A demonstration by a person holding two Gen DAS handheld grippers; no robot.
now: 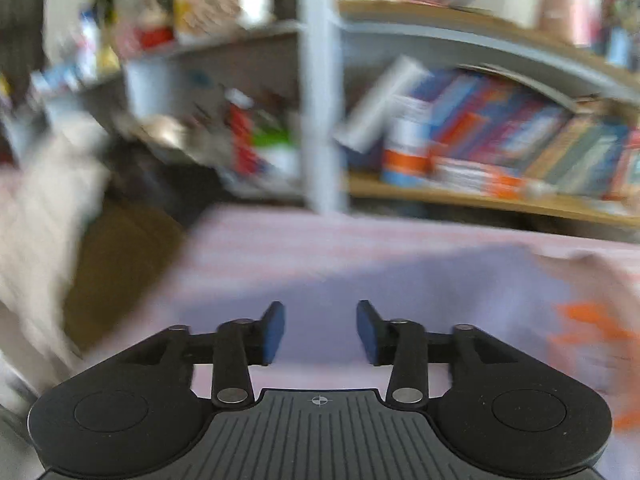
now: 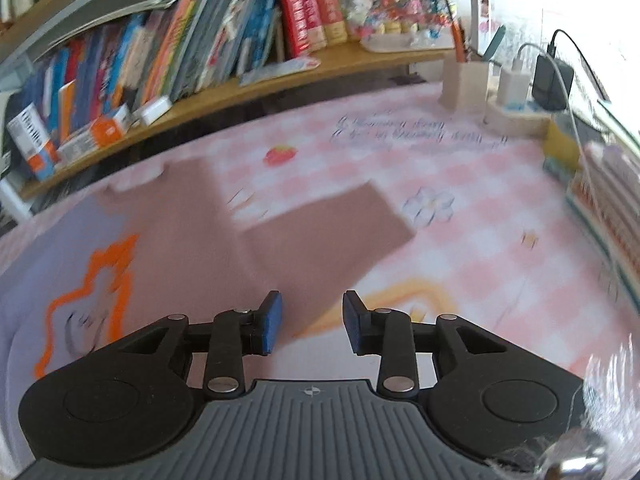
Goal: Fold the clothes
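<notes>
Both hand-held grippers are hanging above the counter with their jaws spread apart and nothing between the blue pads. Under the left hand-held gripper point(image 1: 320, 332) the lavender body of the garment point(image 1: 400, 280) is lying flat, and its orange print point(image 1: 588, 320) is showing blurred at the right edge of that view. Beyond it a strip of the pink checked cloth point(image 1: 280, 232) covering the counter is running to the far edge, with a grey shelf post point(image 1: 320, 92) and a row of books point(image 1: 500, 132) rising behind.

From the right wrist view, the right hand-held gripper point(image 2: 312, 320) is hovering over the hem of a mauve-brown sleeve point(image 2: 320, 240), which is spreading outward across the checked cloth. Whether the pads are touching the fabric cannot be told. At the right end of the counter a beige holder point(image 2: 464, 84), a power strip with chargers point(image 2: 524, 100) plugged in and a stack of books point(image 2: 600, 216) are standing well apart from the garment. A wooden bookshelf point(image 2: 280, 80) is running along the back.
</notes>
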